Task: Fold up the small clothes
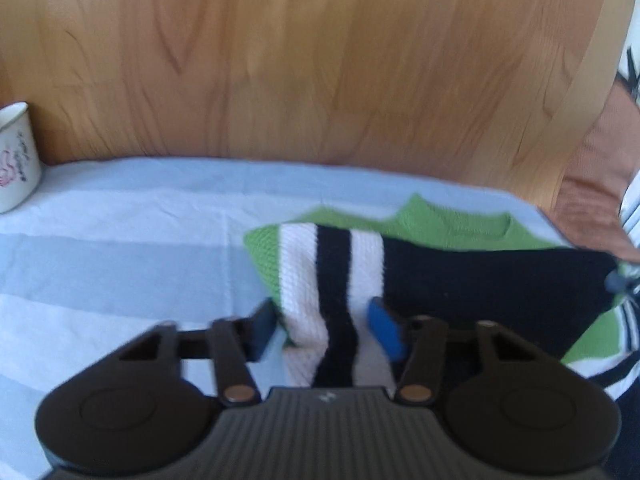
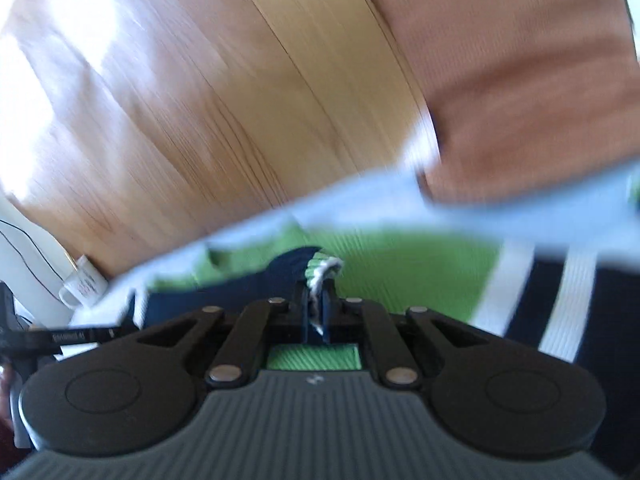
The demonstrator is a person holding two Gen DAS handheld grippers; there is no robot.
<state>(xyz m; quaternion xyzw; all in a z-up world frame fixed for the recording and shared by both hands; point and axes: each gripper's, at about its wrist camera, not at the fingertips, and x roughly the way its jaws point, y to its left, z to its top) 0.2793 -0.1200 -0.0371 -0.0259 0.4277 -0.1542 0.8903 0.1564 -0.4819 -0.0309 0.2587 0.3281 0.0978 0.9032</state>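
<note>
Green knit, banded with black and white, made up the small sweater [image 1: 440, 264] that lay on a pale blue and white striped cloth [image 1: 120, 248] over the wooden table [image 1: 320, 60]. In the left wrist view the garment spread from the centre towards three o'clock, its far side cut off by the frame edge. A striped sleeve or cuff [image 1: 332, 312] ran down towards six o'clock and passed between the blue pads of the left gripper [image 1: 326, 326]. Those fingers stood narrowly apart, one on each side of the cuff; motion blur kept me from telling whether the pads actually pressed the knit. At nine o'clock a white mug [image 1: 18, 156] with pink printing stood on the cloth, half cropped by the frame.

The right wrist view was heavily smeared. The right gripper [image 2: 316, 300] had its fingers drawn together, pinching a small bunch of green-and-white knit edge at the centre. More of the sweater stretched towards three o'clock, its white stripes blurred. The mug [image 2: 82, 286] showed small at nine o'clock. An orange-brown fabric [image 2: 520, 80] filled the one to two o'clock area beyond the table edge; what it belonged to could not be made out. A dark object with unreadable lettering [image 2: 60, 338] poked in at eight o'clock.
</note>
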